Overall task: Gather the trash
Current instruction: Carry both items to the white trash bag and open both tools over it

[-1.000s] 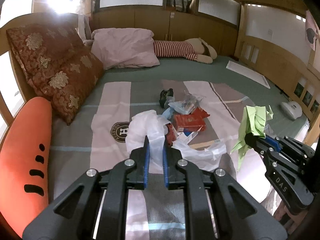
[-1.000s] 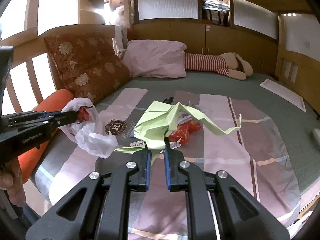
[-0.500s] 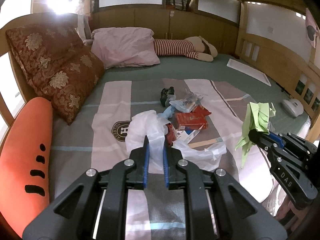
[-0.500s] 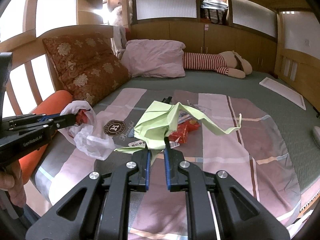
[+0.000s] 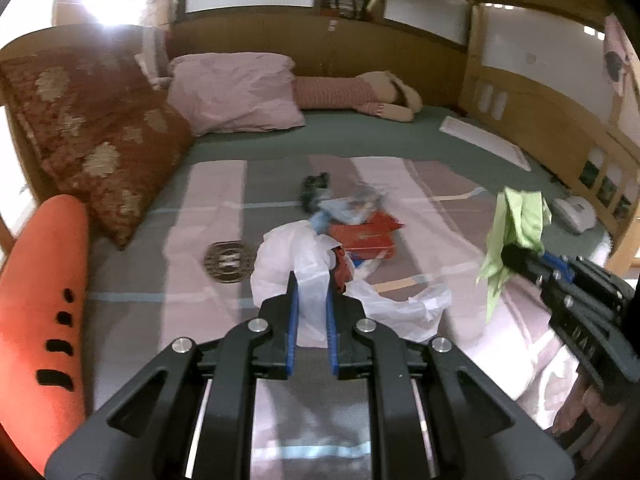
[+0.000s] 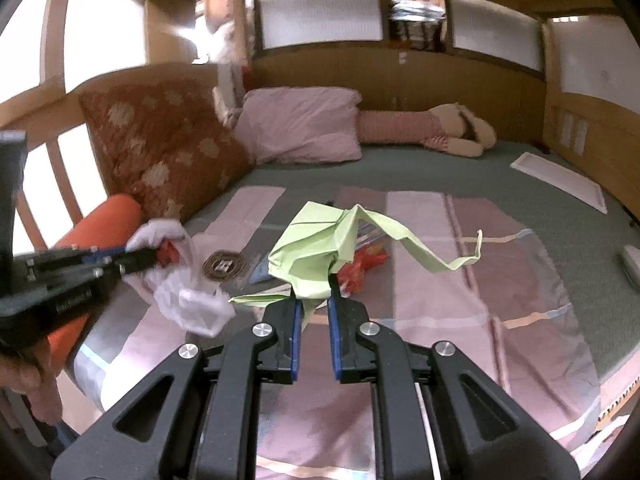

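My left gripper (image 5: 311,280) is shut on the rim of a white plastic bag (image 5: 296,264), which hangs over the striped bed cover with something red (image 5: 341,270) inside. Seen from the right wrist, that left gripper (image 6: 150,256) holds the white bag (image 6: 188,300) at the left. My right gripper (image 6: 313,285) is shut on a crumpled light-green paper (image 6: 316,244) held above the bed. From the left wrist view the right gripper (image 5: 510,256) carries the green paper (image 5: 516,224) at the right. A pile of trash lies mid-bed: a red box (image 5: 366,236), clear wrappers (image 5: 352,206) and a dark scrap (image 5: 314,188).
A red floral cushion (image 5: 92,148), an orange bolster (image 5: 40,300), a pink pillow (image 5: 236,92) and a striped soft toy (image 5: 360,94) lie along the bed's left and far sides. A white flat board (image 5: 484,140) and a white device (image 5: 574,212) lie at the right. Wooden walls surround the bed.
The right gripper with the green paper has drifted a little right and up in the left wrist view. The left gripper still holds the white bag in about the same place.
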Motion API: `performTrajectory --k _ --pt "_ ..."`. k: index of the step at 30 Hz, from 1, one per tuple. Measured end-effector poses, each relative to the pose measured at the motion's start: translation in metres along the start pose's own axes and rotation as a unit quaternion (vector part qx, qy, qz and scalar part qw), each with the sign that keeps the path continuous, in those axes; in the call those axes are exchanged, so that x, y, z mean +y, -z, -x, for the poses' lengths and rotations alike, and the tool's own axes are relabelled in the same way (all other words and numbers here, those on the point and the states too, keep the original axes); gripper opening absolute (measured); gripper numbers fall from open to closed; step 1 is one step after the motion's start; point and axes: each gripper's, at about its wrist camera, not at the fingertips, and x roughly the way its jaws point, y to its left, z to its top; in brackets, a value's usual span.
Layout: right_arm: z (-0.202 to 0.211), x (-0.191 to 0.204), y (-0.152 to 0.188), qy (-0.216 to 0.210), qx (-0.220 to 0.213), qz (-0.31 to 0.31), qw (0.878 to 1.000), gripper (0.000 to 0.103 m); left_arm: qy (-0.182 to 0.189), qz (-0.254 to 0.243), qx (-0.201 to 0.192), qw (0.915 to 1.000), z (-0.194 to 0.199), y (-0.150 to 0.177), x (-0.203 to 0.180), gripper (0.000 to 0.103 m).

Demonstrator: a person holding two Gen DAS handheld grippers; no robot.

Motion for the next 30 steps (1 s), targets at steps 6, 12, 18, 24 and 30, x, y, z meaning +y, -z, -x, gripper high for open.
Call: performTrajectory --k 6,12,18,24,30 --pt "0.091 -0.074 0.03 0.055 -0.026 -0.061 0.996 0.012 0.099 -0.06 -0.005 0.9933 0.006 0.005 -0.08 0.013" --pt "0.189 -0.15 0.095 0.17 0.014 -0.095 0.981 0.012 0.274 -0.188 0.029 0.9429 0.021 0.034 -0.217 0.013" --pt "0.23 -0.19 0.134 0.224 0.054 -0.14 0.963 0.013 0.38 -0.248 0.075 0.8878 0.03 0.057 -0.32 0.021" --pt "0.242 -0.188 0.126 0.27 0.016 -0.147 0.951 0.087 0.351 -0.244 0.091 0.8993 0.012 0.06 -0.32 0.088" --pt "0.21 -0.168 0.097 0.203 -0.011 -0.153 0.967 0.088 0.235 -0.086 0.037 0.9674 -0.004 0.001 -0.193 0.095"
